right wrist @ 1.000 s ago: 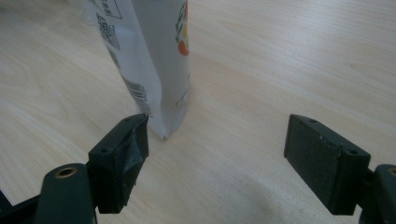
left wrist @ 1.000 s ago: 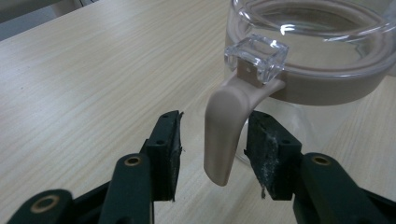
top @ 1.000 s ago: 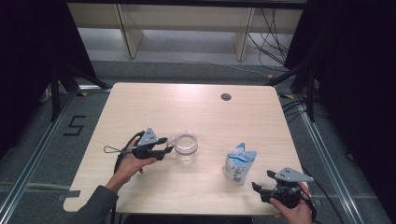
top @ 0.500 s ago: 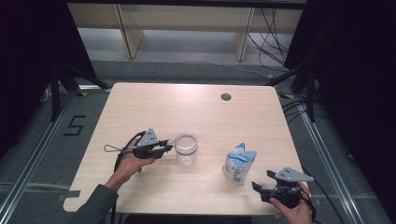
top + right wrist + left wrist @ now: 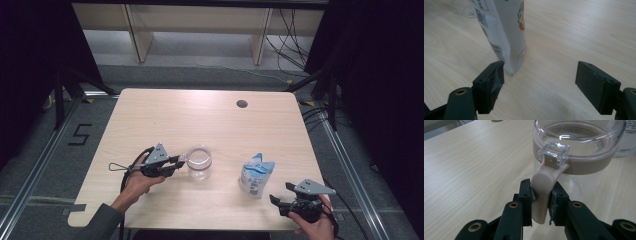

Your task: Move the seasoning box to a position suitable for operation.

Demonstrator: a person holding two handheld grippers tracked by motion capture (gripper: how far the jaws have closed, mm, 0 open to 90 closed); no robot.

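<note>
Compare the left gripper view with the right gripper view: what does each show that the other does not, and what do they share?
Left gripper view alone: the left gripper shut on the jar's beige handle, and the clear clasp at the rim. Right gripper view alone: the right gripper open, with the pouch's printed side and bottom corner ahead of its jaws. Shared: the wooden table, and the jar and pouch, each seen partly in the other's view.

I work over a pale wood-grain rectangular counter (image 5: 200, 120) with rounded corners. A small dark round hole (image 5: 242, 104) sits near its far edge, right of centre. The grey carpeted floor (image 5: 50, 150) bears a black "5" marking (image 5: 80, 134) left of the counter, beside a silver metal floor rail (image 5: 35, 170). Beyond the far edge I note a light wooden shelf unit (image 5: 200, 20) with black cables (image 5: 285, 45) trailing at its right. Black curtains (image 5: 40, 50) flank both sides.
</note>
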